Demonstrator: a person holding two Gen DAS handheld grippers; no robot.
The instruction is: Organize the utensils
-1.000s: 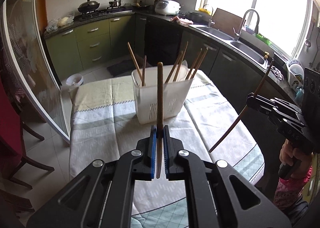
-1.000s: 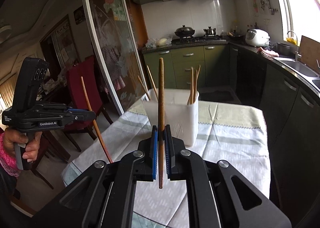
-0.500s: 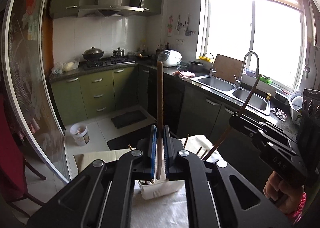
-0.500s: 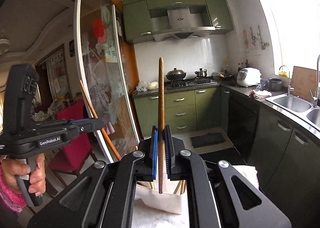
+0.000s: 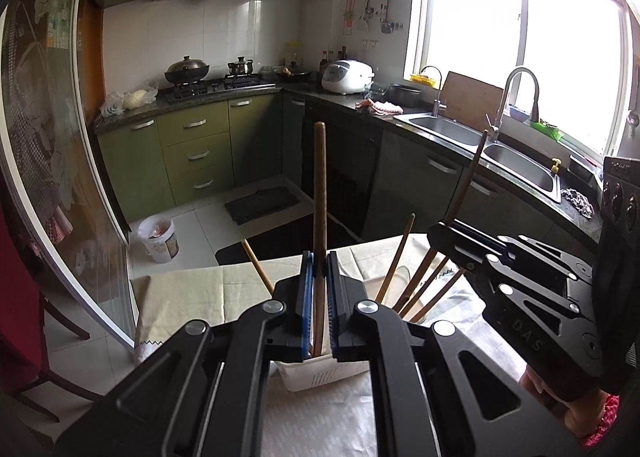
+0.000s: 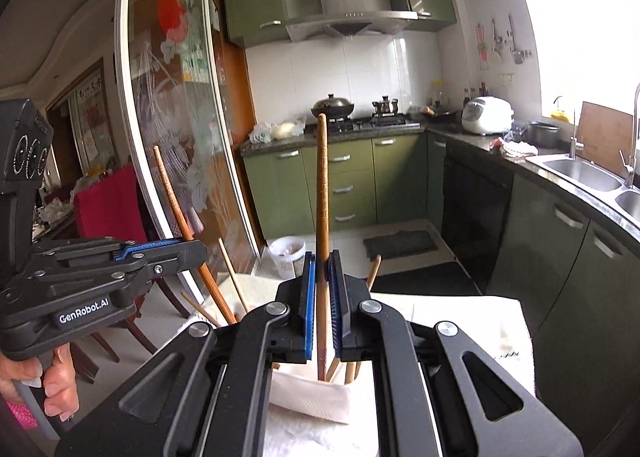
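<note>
My left gripper [image 5: 319,269] is shut on a brown chopstick [image 5: 319,193] held upright, its lower end over the white utensil holder [image 5: 320,375]. My right gripper [image 6: 322,269] is shut on another brown chopstick [image 6: 322,185], also upright, its tip down inside the holder [image 6: 312,397]. Several chopsticks [image 5: 416,277] stand in the holder. The right gripper also shows in the left wrist view [image 5: 444,235], and the left gripper shows in the right wrist view [image 6: 196,251], both just above the holder.
The holder stands on a table with a pale cloth [image 5: 192,293]. Behind are green cabinets [image 5: 200,153], a stove with pots [image 5: 188,71], a sink [image 5: 516,161] and a glass sliding door [image 6: 168,129]. A small bin [image 5: 158,237] stands on the floor.
Both grippers came in close over the holder and tilted up, then lowered slightly. Both chopsticks now reach down toward the holder, which fills the bottom of both views.
</note>
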